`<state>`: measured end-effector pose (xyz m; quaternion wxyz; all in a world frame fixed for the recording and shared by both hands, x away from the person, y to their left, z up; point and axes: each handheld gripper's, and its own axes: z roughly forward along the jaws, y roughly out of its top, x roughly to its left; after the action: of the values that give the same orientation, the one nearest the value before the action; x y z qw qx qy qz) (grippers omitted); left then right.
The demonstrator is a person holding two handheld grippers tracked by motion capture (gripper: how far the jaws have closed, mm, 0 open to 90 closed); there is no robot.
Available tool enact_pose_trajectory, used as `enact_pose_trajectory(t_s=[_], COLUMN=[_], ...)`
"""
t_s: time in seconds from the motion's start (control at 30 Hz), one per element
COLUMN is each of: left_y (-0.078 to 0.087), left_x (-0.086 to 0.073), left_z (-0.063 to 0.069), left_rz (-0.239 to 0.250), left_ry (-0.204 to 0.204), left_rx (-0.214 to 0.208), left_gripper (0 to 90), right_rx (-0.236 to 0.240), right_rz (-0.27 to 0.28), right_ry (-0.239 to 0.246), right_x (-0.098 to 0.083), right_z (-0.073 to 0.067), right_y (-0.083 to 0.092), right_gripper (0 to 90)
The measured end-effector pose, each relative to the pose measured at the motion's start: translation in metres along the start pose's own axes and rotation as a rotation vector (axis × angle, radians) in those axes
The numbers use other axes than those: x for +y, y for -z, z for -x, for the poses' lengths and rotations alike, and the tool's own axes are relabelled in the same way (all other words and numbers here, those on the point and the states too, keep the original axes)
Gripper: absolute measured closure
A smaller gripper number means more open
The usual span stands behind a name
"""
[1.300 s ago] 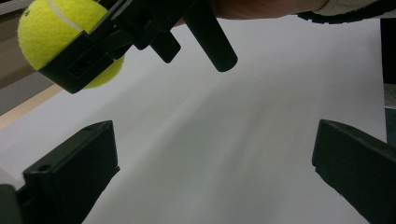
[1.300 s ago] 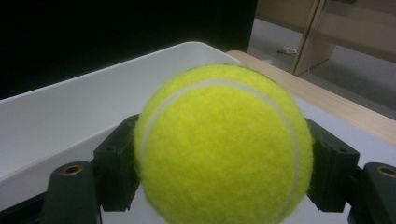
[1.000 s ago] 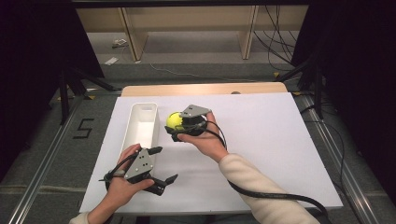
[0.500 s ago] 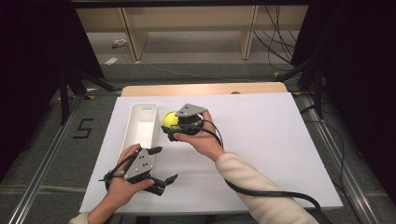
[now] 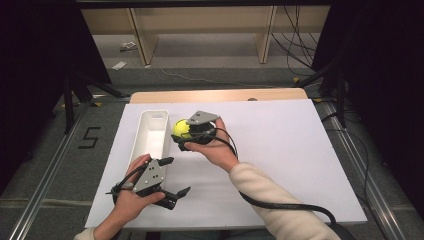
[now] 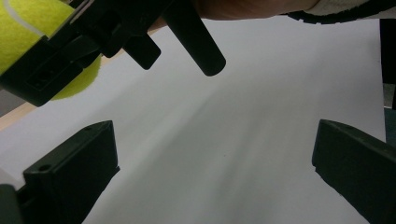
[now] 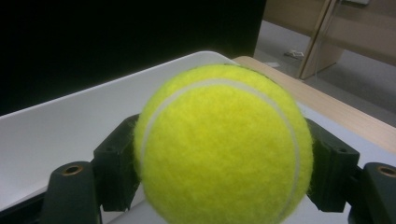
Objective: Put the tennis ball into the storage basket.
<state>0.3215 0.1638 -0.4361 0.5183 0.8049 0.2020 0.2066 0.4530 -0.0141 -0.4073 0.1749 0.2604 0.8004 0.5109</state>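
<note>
Tennis ball [image 7: 222,144] clamped btwn right gripper [image 5: 186,131] jaws; beside white bin [image 5: 152,136].

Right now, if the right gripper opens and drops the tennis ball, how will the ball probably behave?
The tennis ball is round, so it would probably bounce and roll. Its fuzzy felt likely resists slipping between the right gripper jaws. The white bin beside it has walls that should stop the rolling.

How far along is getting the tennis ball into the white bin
Done: the right gripper is shut on the tennis ball and holds it off the table. In hand: the ball sits beside the white bin, at its rim. Left: carrying it over the opening and releasing. The left gripper waits open.
</note>
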Motion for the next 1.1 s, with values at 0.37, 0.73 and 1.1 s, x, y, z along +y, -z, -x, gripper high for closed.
enact_pose_trajectory(t_s=[0.37, 0.73, 1.1], left_y=[0.0000, -0.0003, -0.0004], left_x=[0.0002, 0.0002, 0.0001], left_z=[0.0001, 0.0006, 0.0004], left_rz=[0.000, -0.002, -0.001], left_ry=[-0.001, -0.001, 0.000], left_rx=[0.001, 0.000, -0.001], left_gripper=[0.0, 0.0, 0.0], right_rx=[0.004, 0.009, 0.015], right_rz=[0.001, -0.002, -0.006], right_ry=[-0.001, 0.001, 0.002], right_x=[0.0033, 0.0051, 0.0079], right_z=[-0.0018, -0.0036, -0.0051], right_y=[-0.0027, -0.0051, -0.0077], right_gripper=[26.2, 26.2, 26.2])
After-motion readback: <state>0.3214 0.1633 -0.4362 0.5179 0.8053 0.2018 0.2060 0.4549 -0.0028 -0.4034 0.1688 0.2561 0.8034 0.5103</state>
